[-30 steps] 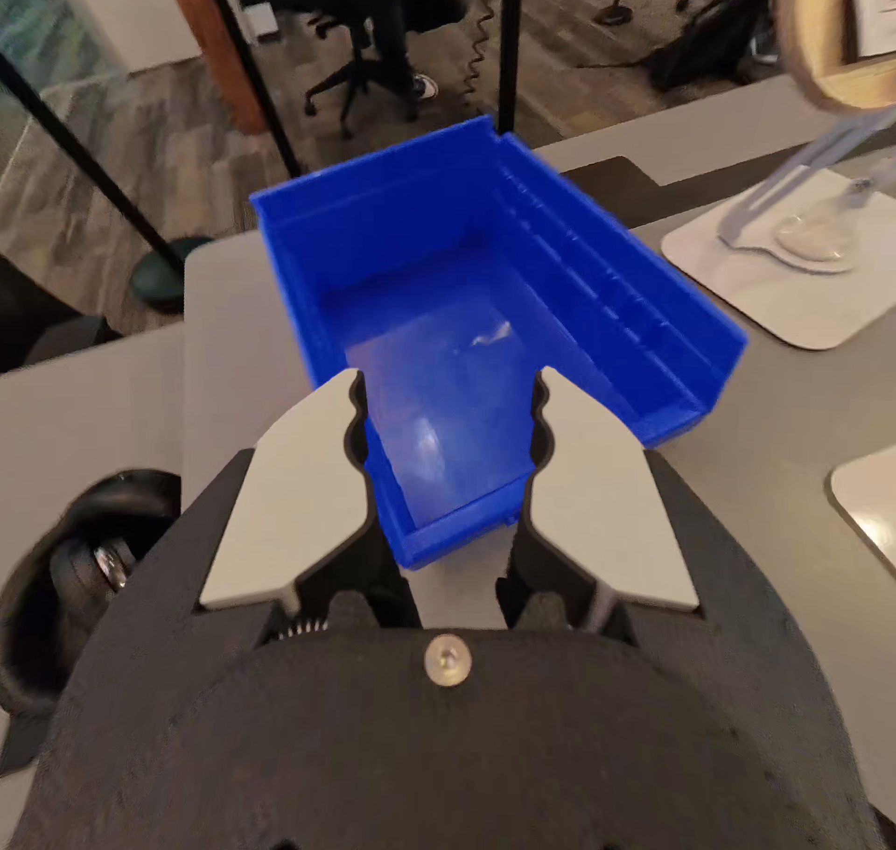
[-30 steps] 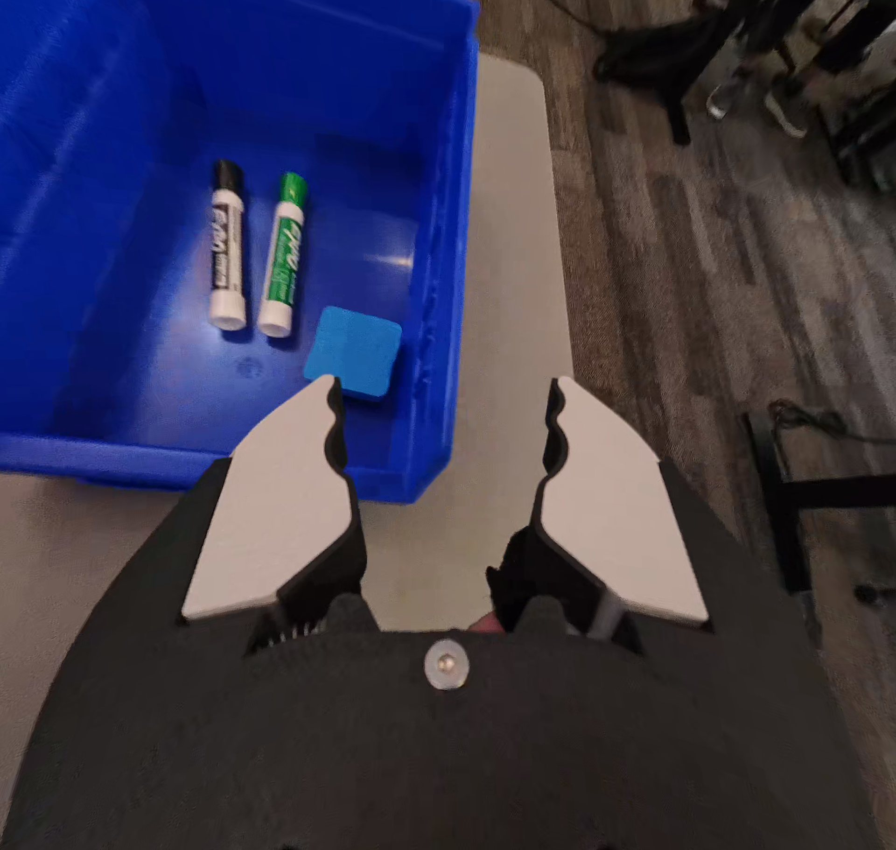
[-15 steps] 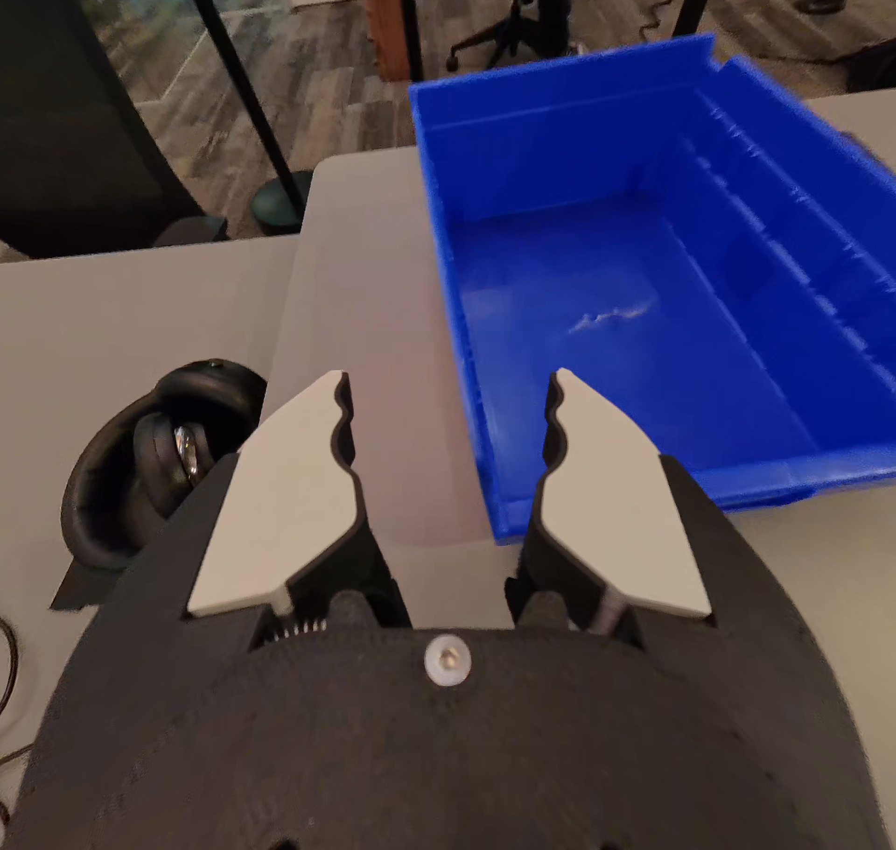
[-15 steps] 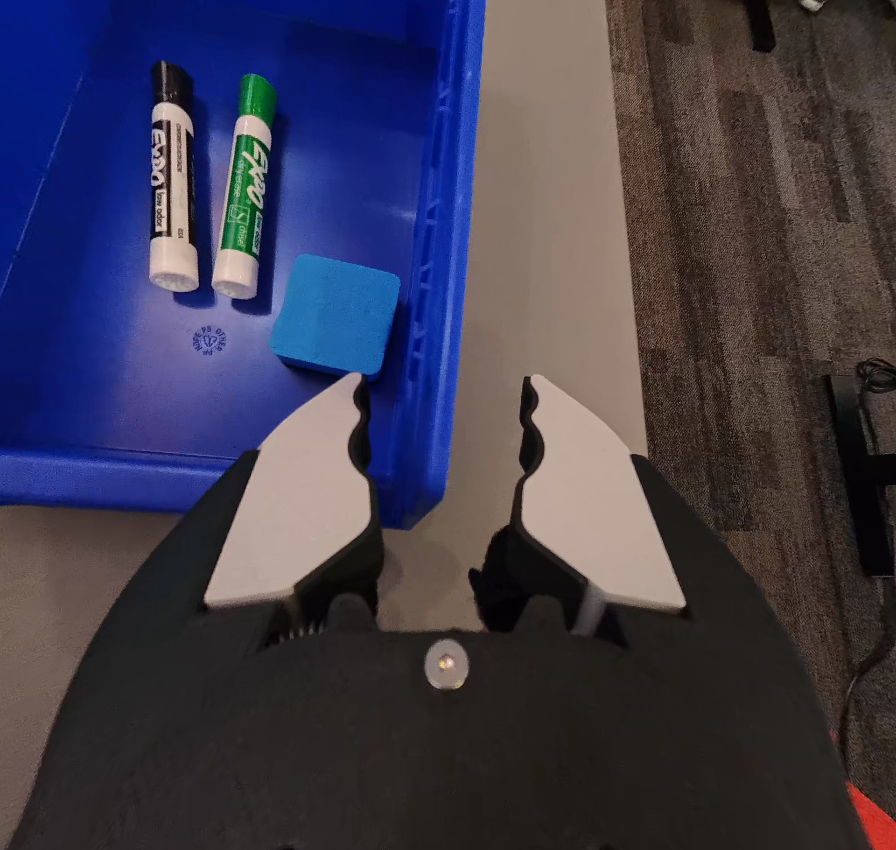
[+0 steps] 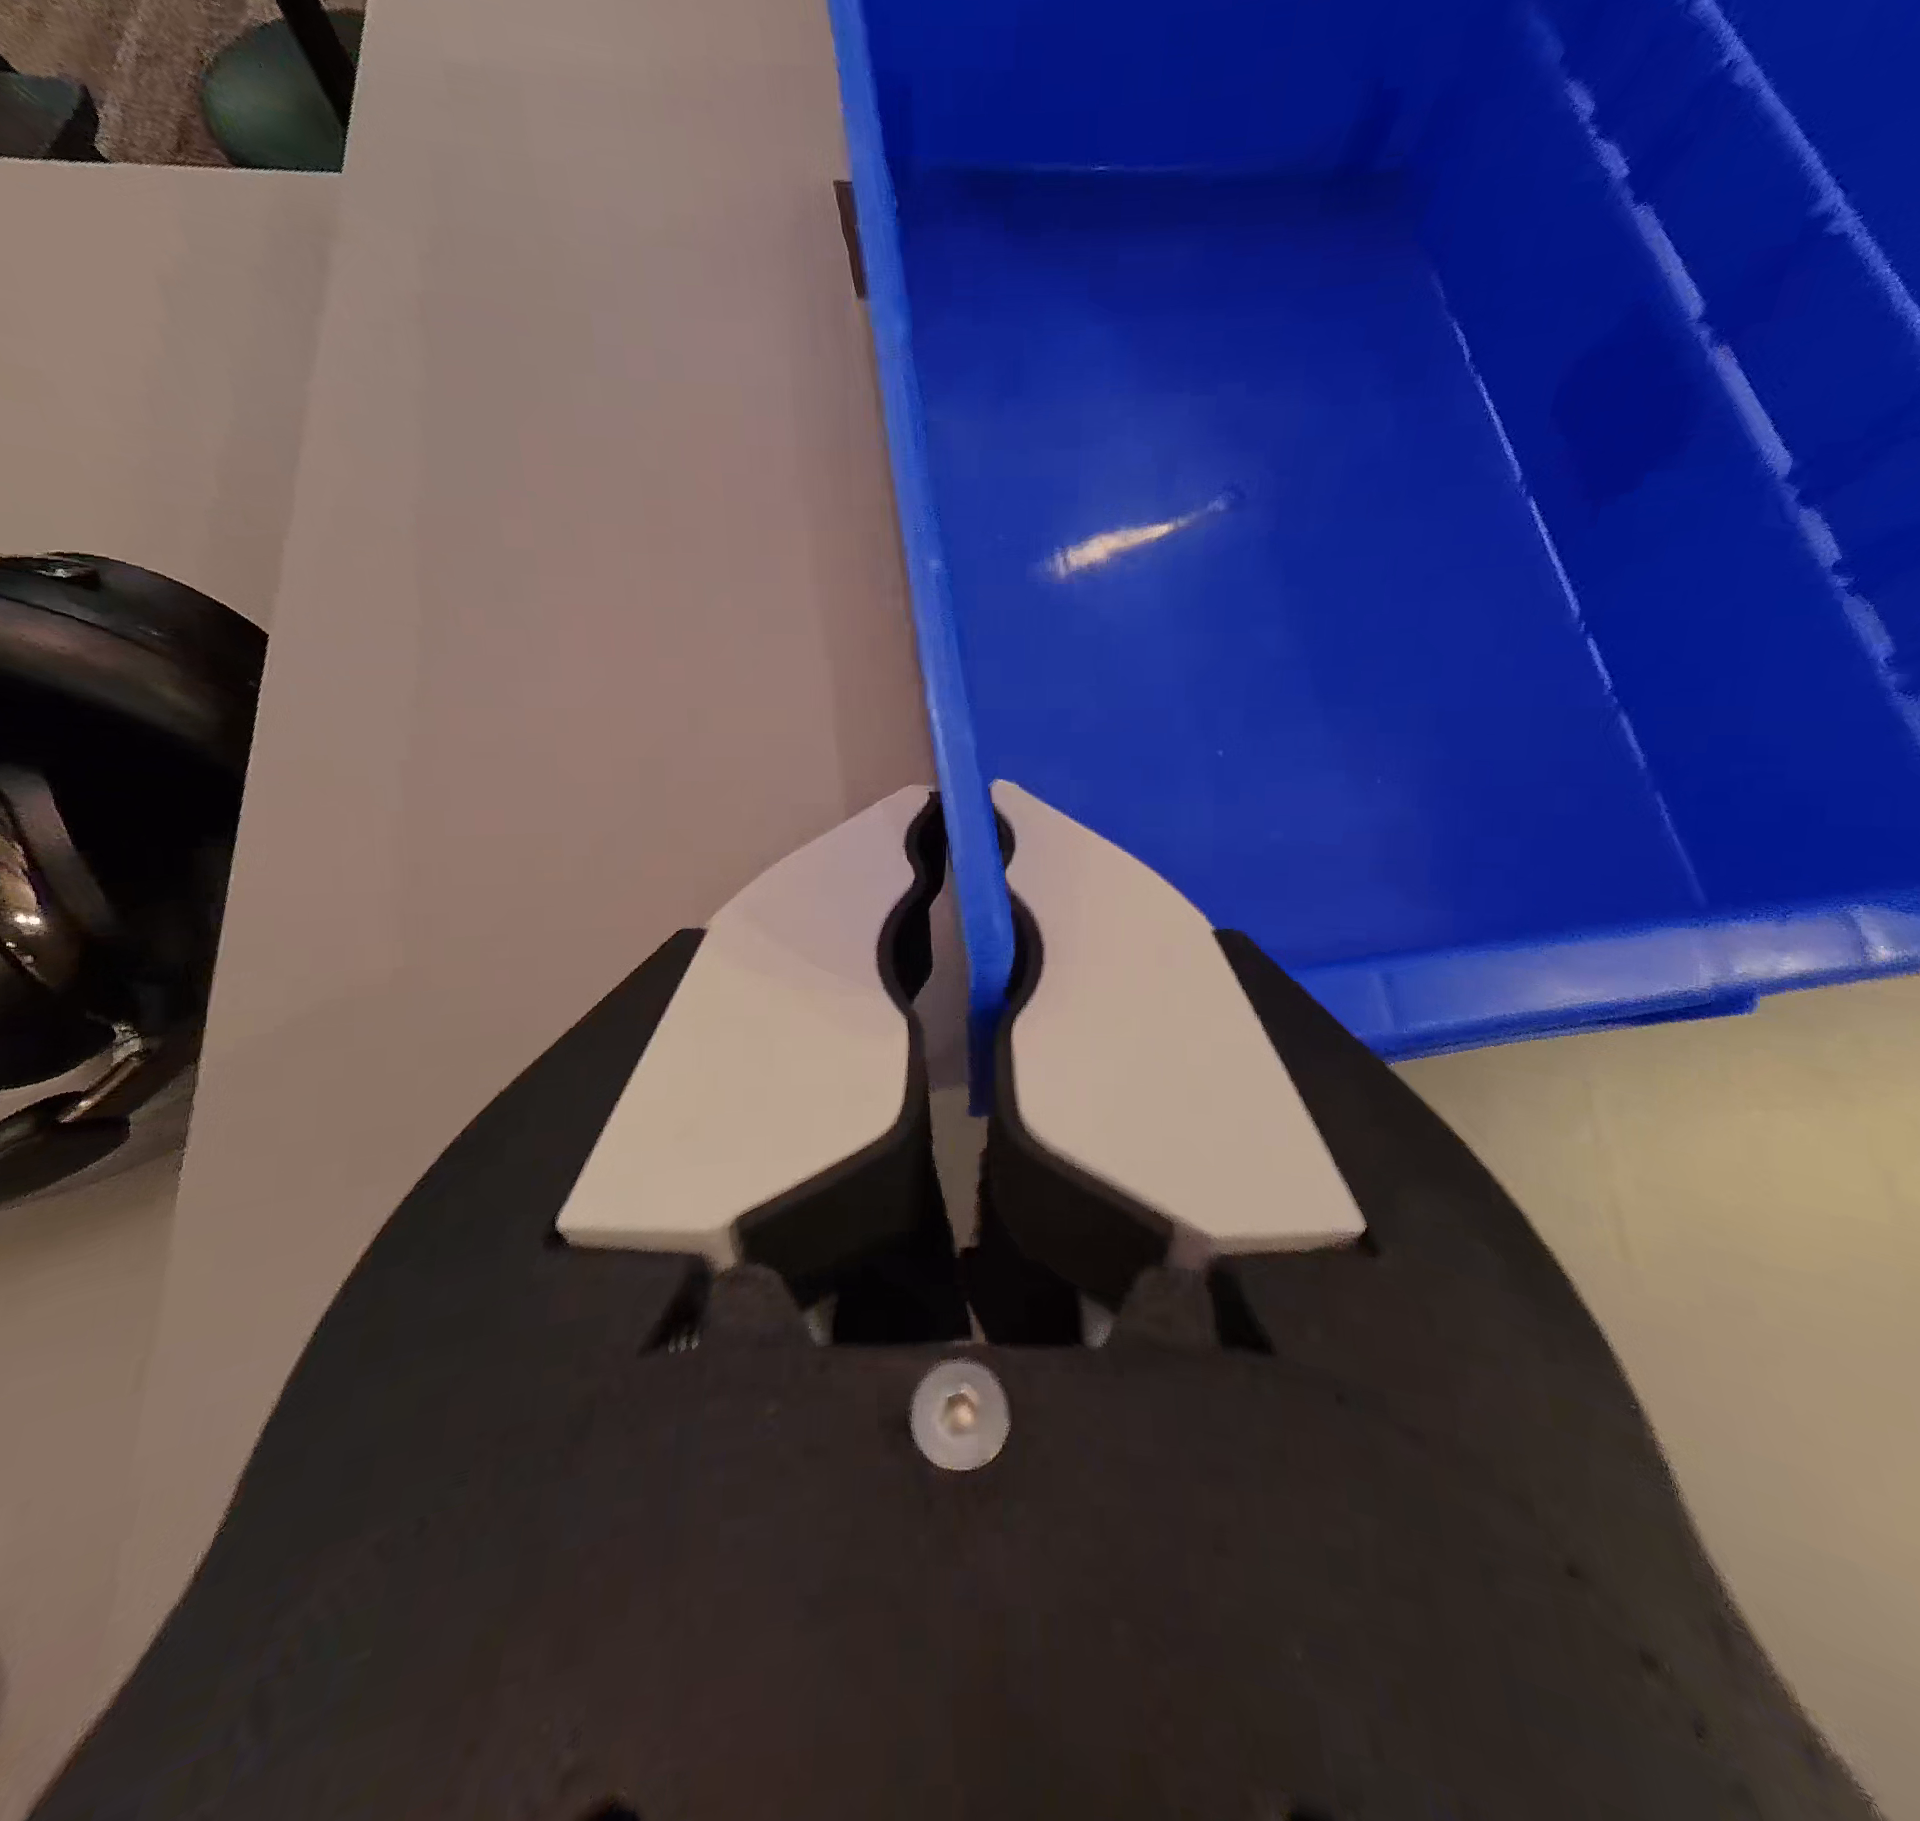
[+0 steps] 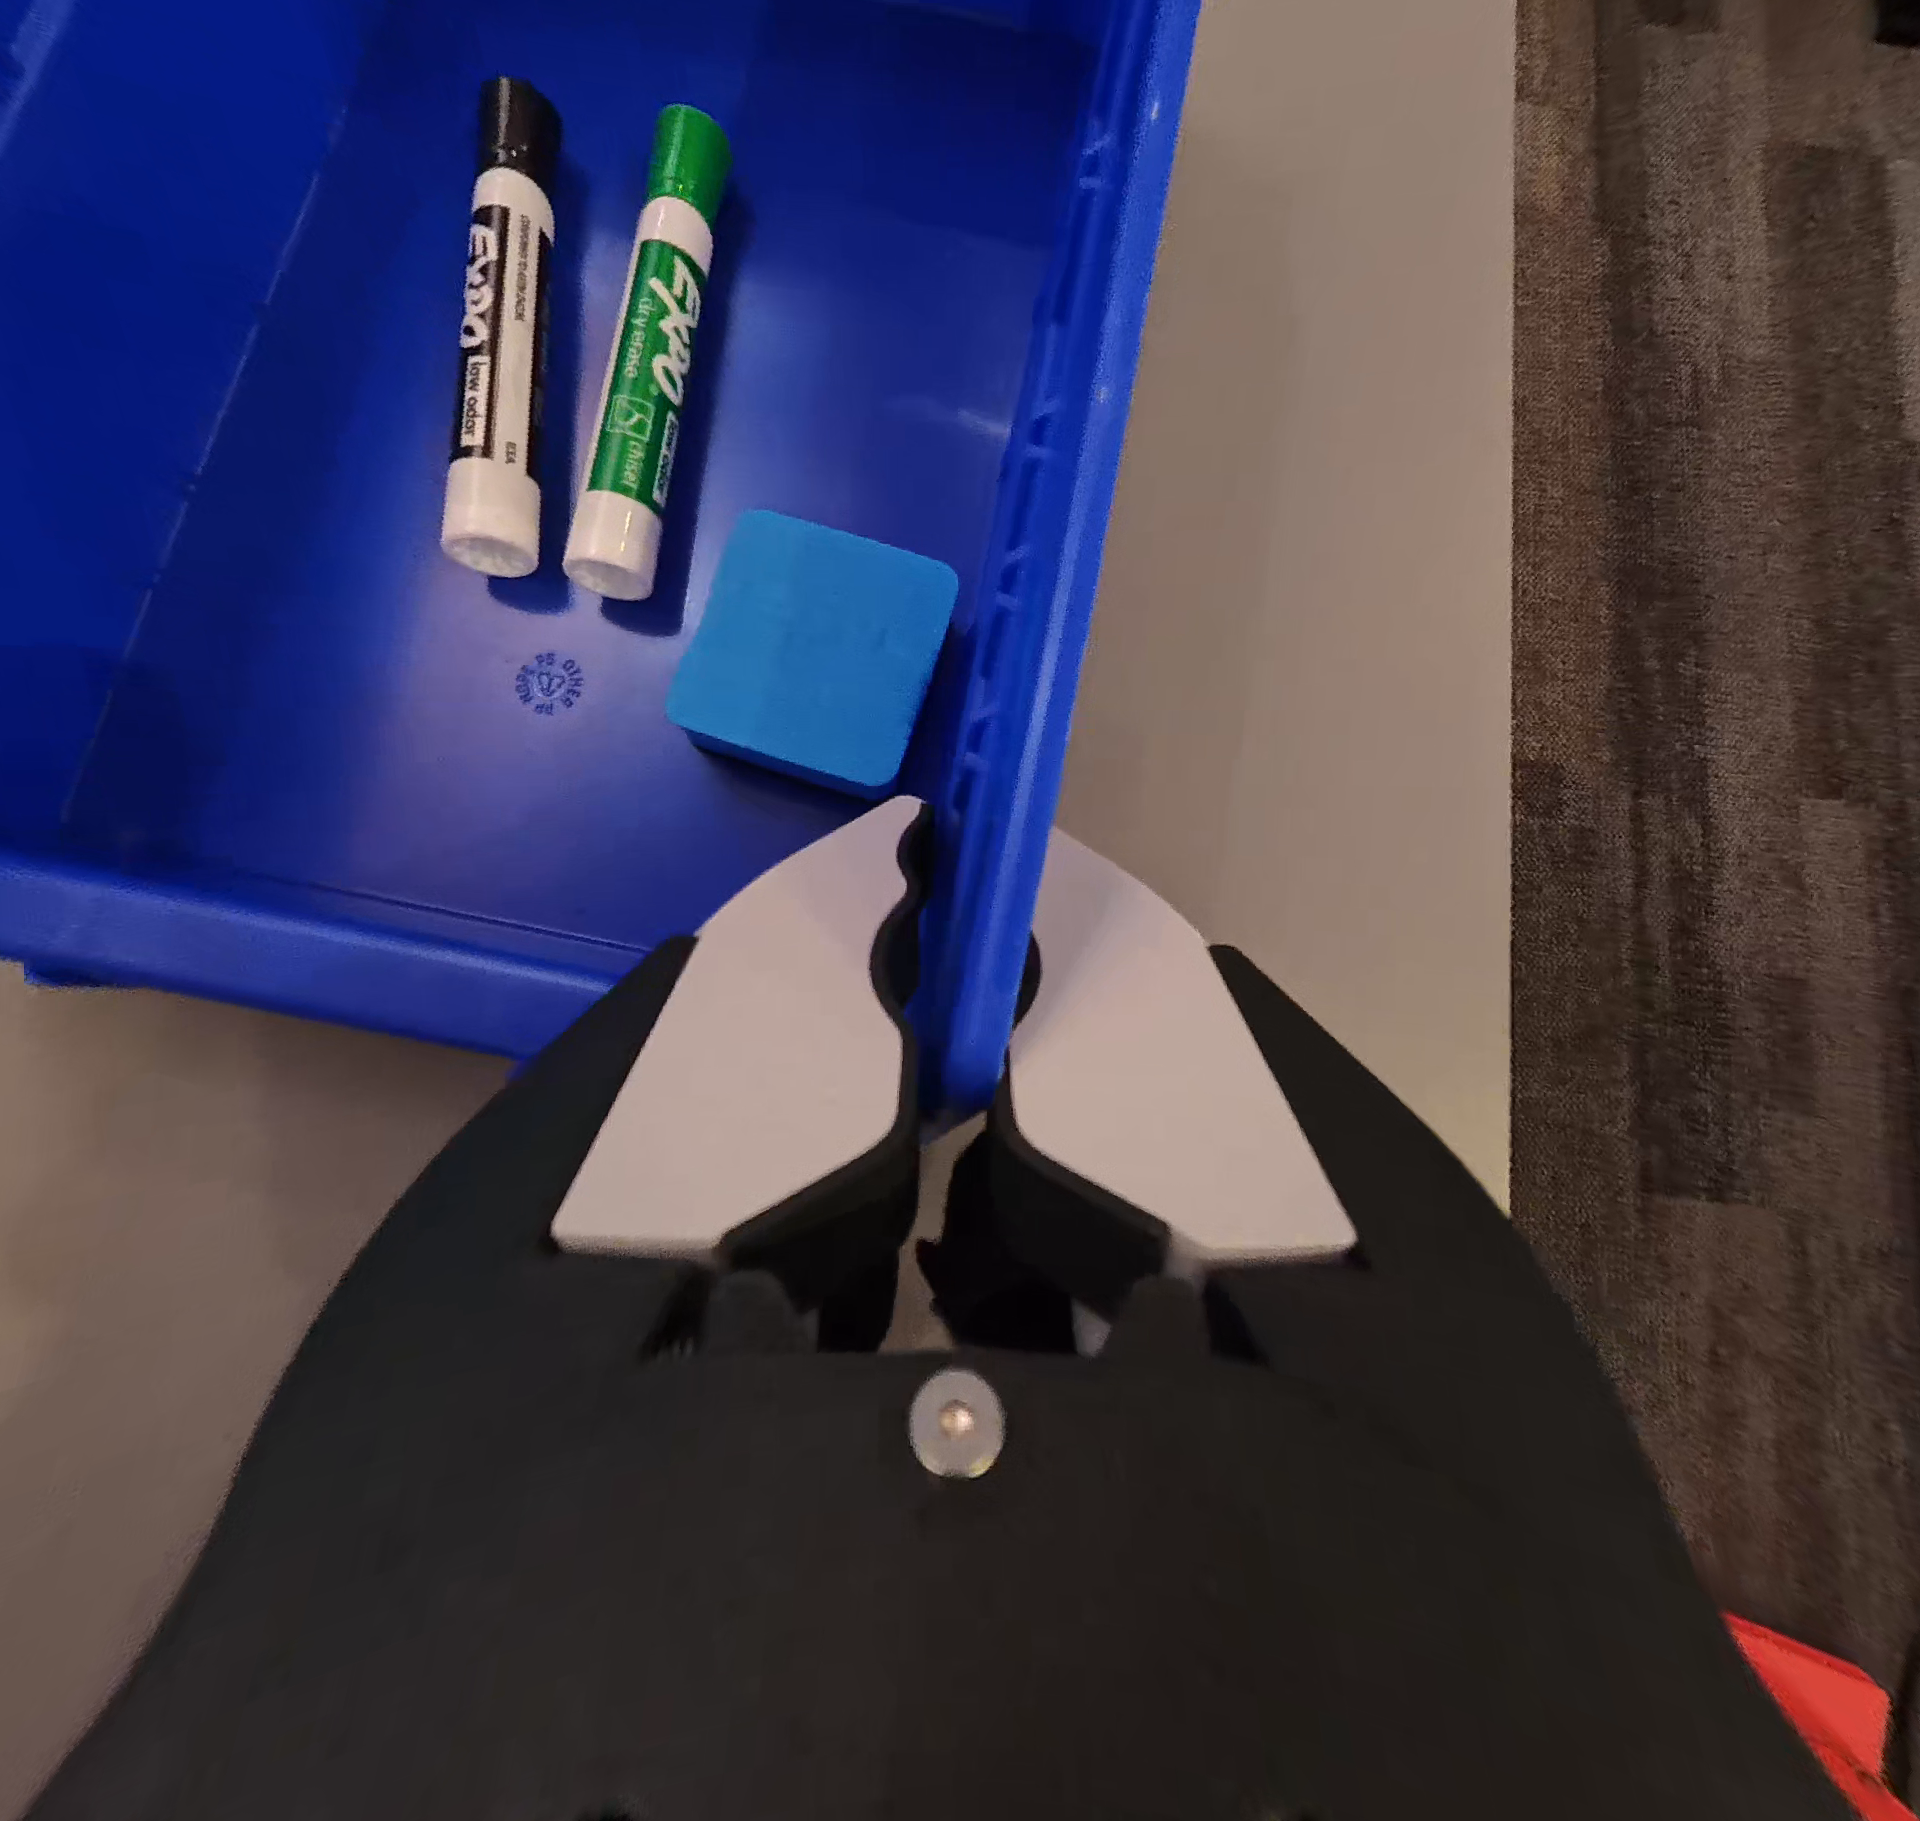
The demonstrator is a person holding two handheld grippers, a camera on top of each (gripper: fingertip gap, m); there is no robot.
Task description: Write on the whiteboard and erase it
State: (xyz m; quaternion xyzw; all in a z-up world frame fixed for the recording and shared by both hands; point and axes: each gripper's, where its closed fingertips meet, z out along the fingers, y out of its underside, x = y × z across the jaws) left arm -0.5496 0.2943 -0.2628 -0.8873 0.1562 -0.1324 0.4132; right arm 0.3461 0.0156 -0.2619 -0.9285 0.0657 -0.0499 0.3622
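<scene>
In the left wrist view the left gripper [image 5: 968,841] sits at lower centre, its jaws clamped on the left wall of the blue bin [image 5: 1351,628], which fills the upper right of the frame. The bin rests on a pale table [image 5: 582,524]. Black headphones [image 5: 94,836] lie at the left edge.

In the right wrist view the right gripper [image 6: 971,862] at lower centre is clamped on the bin's right wall [image 6: 1049,628], one finger inside the bin and one outside. On the bin floor, upper left of the frame, a black marker [image 6: 499,327] and a green marker [image 6: 649,348] lie side by side, caps toward the top. A blue eraser [image 6: 816,644] lies just right of them, against the wall and near the fingertips. Grey floor [image 6: 1714,732] runs down the right edge. No whiteboard shows in either view.
</scene>
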